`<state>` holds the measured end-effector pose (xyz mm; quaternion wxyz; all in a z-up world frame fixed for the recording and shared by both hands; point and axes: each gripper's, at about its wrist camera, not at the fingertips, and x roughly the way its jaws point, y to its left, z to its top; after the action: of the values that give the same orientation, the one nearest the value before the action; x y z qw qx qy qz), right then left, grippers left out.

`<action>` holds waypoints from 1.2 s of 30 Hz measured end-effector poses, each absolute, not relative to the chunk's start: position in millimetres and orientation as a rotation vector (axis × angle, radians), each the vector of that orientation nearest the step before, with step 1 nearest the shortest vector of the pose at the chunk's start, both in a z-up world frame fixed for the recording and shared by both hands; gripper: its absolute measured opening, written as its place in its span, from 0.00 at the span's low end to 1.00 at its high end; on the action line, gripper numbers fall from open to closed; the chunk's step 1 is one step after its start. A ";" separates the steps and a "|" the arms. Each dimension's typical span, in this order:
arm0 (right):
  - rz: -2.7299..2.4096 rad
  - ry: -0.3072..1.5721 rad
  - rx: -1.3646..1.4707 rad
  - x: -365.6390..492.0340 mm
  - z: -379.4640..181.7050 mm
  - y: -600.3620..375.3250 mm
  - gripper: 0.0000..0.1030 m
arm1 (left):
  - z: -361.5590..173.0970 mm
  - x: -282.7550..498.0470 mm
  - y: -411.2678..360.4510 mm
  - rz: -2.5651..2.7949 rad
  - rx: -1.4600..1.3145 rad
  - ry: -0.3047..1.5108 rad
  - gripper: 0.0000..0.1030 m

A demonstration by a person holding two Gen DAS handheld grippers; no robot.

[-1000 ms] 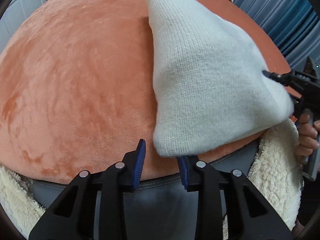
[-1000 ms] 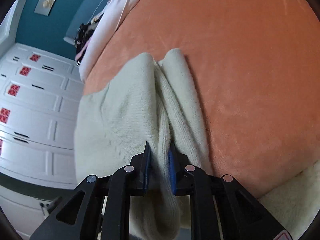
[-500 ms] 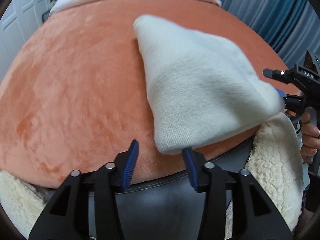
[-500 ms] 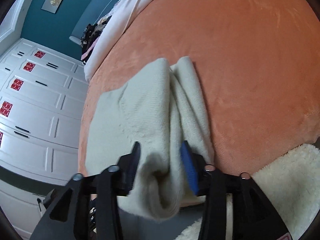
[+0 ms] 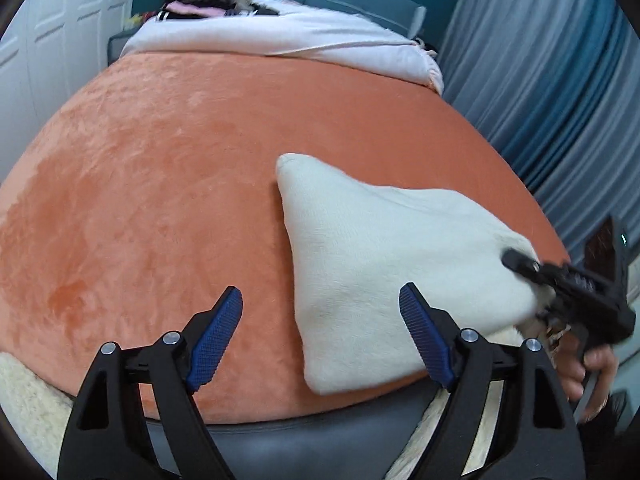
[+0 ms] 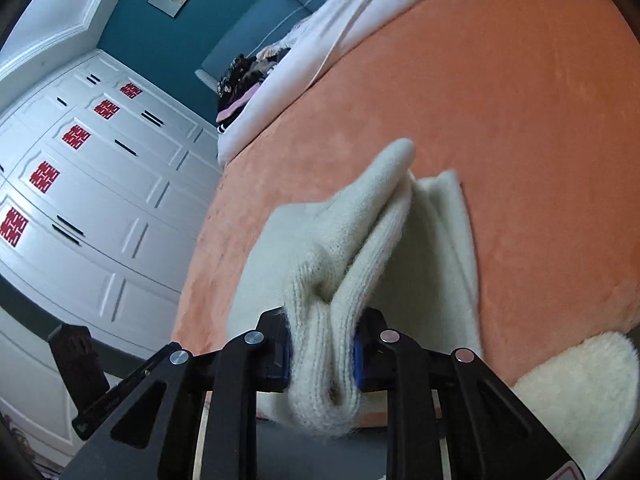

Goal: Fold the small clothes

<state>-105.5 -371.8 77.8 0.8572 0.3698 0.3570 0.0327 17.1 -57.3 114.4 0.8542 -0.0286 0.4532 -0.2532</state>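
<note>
Cream and woolly, the knitted cloth (image 5: 384, 264) lies on the orange blanket (image 5: 168, 208) near the bed's front edge, toward the right corner. From the left wrist view, the left claw (image 5: 320, 328) is spread wide and holds nothing. The right claw (image 5: 540, 276) bites the cloth's right end.

From the right wrist view, the right claw (image 6: 322, 354) is squeezed tight on a bunched fold of the knitted cloth (image 6: 360, 248). White cupboards (image 6: 88, 184) stand beside the bed.

Cream knit (image 5: 384, 264) on orange blanket (image 5: 168, 184), L gripper (image 5: 320, 320) jaws apart
</note>
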 end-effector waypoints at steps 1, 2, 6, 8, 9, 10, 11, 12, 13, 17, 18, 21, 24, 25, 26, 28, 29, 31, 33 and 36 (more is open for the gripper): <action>0.034 0.783 0.750 -105.8 71.0 -377.3 0.19 | 109.2 21.3 -63.7 -0.531 -0.046 0.972 0.76; 0.007 0.838 0.731 -102.1 57.2 -381.1 0.19 | 99.5 26.3 -73.9 -0.510 -0.004 0.993 0.75; -0.048 0.979 0.791 -111.9 -9.3 -393.8 0.19 | 46.5 38.2 -103.8 -0.410 0.138 1.101 0.72; -0.052 0.976 0.819 -115.6 -2.6 -398.7 0.22 | 42.9 36.4 -99.7 -0.392 0.121 1.093 0.76; -0.068 0.989 0.810 -116.9 1.6 -399.0 0.23 | 43.1 35.2 -99.7 -0.389 0.133 1.091 0.78; -0.084 0.995 0.807 -118.3 6.6 -398.4 0.25 | 43.3 34.1 -99.6 -0.387 0.144 1.087 0.78; -0.106 0.994 0.802 -119.7 12.8 -396.7 0.29 | 43.9 33.6 -98.7 -0.383 0.150 1.085 0.79; -0.138 0.976 0.776 -118.2 26.3 -391.5 0.31 | 44.9 33.3 -97.8 -0.379 0.151 1.086 0.80; -0.168 0.949 0.733 -117.2 40.7 -385.1 0.31 | 45.1 33.7 -96.3 -0.372 0.148 1.088 0.80; -0.205 0.827 0.525 -107.6 100.6 -348.7 0.31 | 44.9 26.0 -100.7 -0.354 0.151 1.080 0.83; -0.140 0.832 0.509 -97.1 108.5 -338.2 0.31 | 45.2 26.3 -101.6 -0.350 0.160 1.076 0.83; 0.030 0.902 0.480 -60.3 93.8 -300.2 0.24 | 47.6 25.7 -102.5 -0.341 0.175 1.072 0.83; 0.013 1.080 0.365 -26.0 26.7 -264.5 0.25 | 49.4 27.1 -100.7 -0.323 0.176 1.102 0.83; 0.003 1.053 0.346 -26.6 28.6 -261.7 0.25 | 51.7 26.1 -98.9 -0.319 0.167 1.101 0.82; 0.002 1.065 0.332 -26.9 37.7 -259.8 0.25 | 54.0 25.1 -97.6 -0.315 0.164 1.096 0.82; -0.002 1.048 0.346 -33.2 58.0 -263.7 0.20 | 56.5 23.6 -97.8 -0.315 0.175 1.097 0.82; 0.003 1.019 0.347 -46.9 70.2 -265.6 0.20 | 56.6 23.0 -98.4 -0.311 0.178 1.100 0.82; -0.022 1.011 0.314 -62.1 78.5 -269.1 0.20 | 56.7 22.1 -99.7 -0.308 0.179 1.105 0.81; -0.068 1.075 0.326 -58.6 62.0 -273.0 0.20 | 58.0 20.1 -101.4 -0.307 0.196 1.098 0.80; -0.074 1.156 0.421 -57.9 13.6 -280.7 0.15 | 57.8 15.4 -104.7 -0.318 0.212 1.104 0.80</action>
<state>-57.9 -280.7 13.6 0.8161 0.1973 0.5420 -0.0348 15.4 -104.7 57.8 0.8343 0.1003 0.5210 -0.1499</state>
